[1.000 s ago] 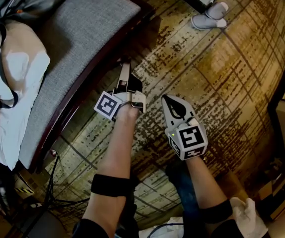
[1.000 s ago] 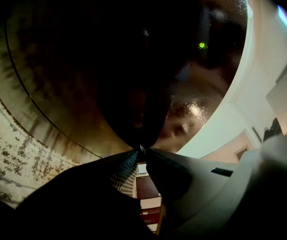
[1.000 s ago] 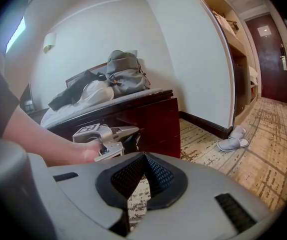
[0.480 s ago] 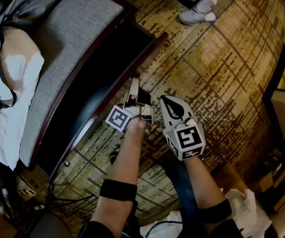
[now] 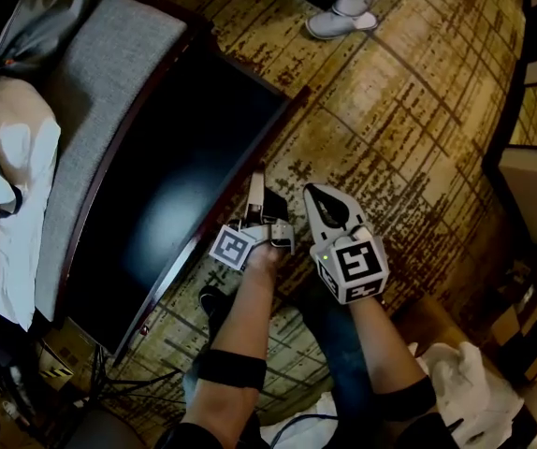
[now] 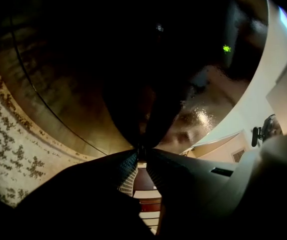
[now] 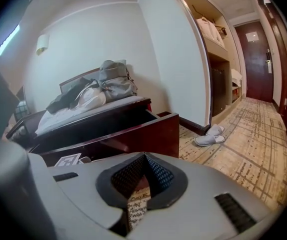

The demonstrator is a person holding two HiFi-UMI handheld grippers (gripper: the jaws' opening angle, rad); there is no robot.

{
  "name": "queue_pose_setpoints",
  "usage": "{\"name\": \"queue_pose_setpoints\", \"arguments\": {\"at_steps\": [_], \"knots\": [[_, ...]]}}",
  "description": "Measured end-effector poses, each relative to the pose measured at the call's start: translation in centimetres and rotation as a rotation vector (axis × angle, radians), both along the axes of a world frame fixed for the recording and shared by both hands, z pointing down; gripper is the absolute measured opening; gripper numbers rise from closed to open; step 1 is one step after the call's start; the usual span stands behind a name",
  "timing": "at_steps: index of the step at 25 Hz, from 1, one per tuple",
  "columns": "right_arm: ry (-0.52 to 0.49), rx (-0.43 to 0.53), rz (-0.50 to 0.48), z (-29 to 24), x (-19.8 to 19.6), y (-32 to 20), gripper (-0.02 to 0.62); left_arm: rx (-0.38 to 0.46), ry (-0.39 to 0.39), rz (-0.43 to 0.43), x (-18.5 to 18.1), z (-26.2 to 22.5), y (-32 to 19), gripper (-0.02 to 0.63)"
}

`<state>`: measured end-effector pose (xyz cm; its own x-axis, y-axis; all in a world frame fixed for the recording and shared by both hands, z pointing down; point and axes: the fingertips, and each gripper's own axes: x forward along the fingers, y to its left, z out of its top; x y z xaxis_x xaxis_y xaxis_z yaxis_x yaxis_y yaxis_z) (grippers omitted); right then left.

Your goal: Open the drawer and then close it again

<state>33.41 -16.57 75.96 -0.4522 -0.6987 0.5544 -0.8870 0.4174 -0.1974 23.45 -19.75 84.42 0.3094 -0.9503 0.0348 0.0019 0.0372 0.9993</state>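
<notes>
A dark wooden drawer (image 5: 270, 137) stands pulled far out from under a bench with a grey cushion (image 5: 109, 73); its inside is dark and looks empty. My left gripper (image 5: 255, 181) points level at the drawer's front panel, its jaws nearly closed on the front edge. The left gripper view shows only dark wood just ahead of the jaw tips (image 6: 139, 153). My right gripper (image 5: 316, 193) hangs just right of the left one over the carpet, shut with nothing in it. From the right gripper view, past the tips (image 7: 143, 156), the reddish drawer front (image 7: 133, 134) is visible.
A pillow and grey clothing (image 5: 7, 157) lie on the bench. A pair of slippers (image 5: 343, 12) sits on the patterned carpet at the top. Cables (image 5: 109, 372) trail at lower left, and a white bag (image 5: 474, 391) lies at lower right. A wall with open shelves (image 7: 218, 49) is on the right.
The drawer has slid well out from under the bench, drawn along by my left gripper toward the person. The right gripper has shifted only a little alongside it.
</notes>
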Motion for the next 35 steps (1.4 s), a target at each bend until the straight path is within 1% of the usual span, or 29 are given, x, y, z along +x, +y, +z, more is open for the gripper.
{"name": "queue_pose_setpoints", "arguments": {"at_steps": [6,10,13,16,19,21,22,24,26,28,30,35], "knots": [[0.003,0.007,0.009,-0.5,1.4,0.9,0.002,-0.003,0.020,0.019,2.6,0.2,2.6,0.040],[0.008,0.009,0.022,-1.0,2.4,1.3,0.002,-0.012,-0.005,0.023,2.7,0.5,2.8,0.041],[0.010,0.012,0.040,-1.5,3.1,1.6,0.002,-0.044,-0.024,0.039,3.0,0.5,3.3,0.052],[0.008,0.008,0.054,-2.3,3.4,1.8,0.002,-0.095,-0.043,0.082,3.8,0.2,5.2,0.057],[0.004,0.010,0.068,-5.0,3.6,2.2,0.002,-0.129,-0.059,0.165,4.7,-1.8,8.1,0.055],[0.003,0.014,0.079,-7.9,3.8,2.4,0.002,-0.125,-0.086,0.239,5.4,-5.1,9.5,0.042],[0.001,0.018,0.087,-9.6,3.9,2.5,0.002,-0.115,-0.111,0.276,5.6,-7.1,10.0,0.010],[-0.003,0.027,0.103,-13.3,4.1,2.8,0.002,-0.084,-0.173,0.347,5.7,-11.7,10.5,0.003],[-0.007,0.034,0.112,-17.1,4.0,3.1,0.002,-0.037,-0.226,0.400,5.5,-16.9,10.5,0.003],[-0.008,0.038,0.114,-20.7,3.7,3.6,0.002,0.025,-0.268,0.437,5.0,-22.5,10.3,0.003],[-0.009,0.043,0.106,-24.2,3.2,4.2,0.002,0.083,-0.325,0.470,4.2,-27.9,9.8,0.003],[-0.019,0.061,0.056,-33.1,0.9,5.6,0.002,0.157,-0.524,0.523,0.4,-39.5,9.2,0.003]]}}
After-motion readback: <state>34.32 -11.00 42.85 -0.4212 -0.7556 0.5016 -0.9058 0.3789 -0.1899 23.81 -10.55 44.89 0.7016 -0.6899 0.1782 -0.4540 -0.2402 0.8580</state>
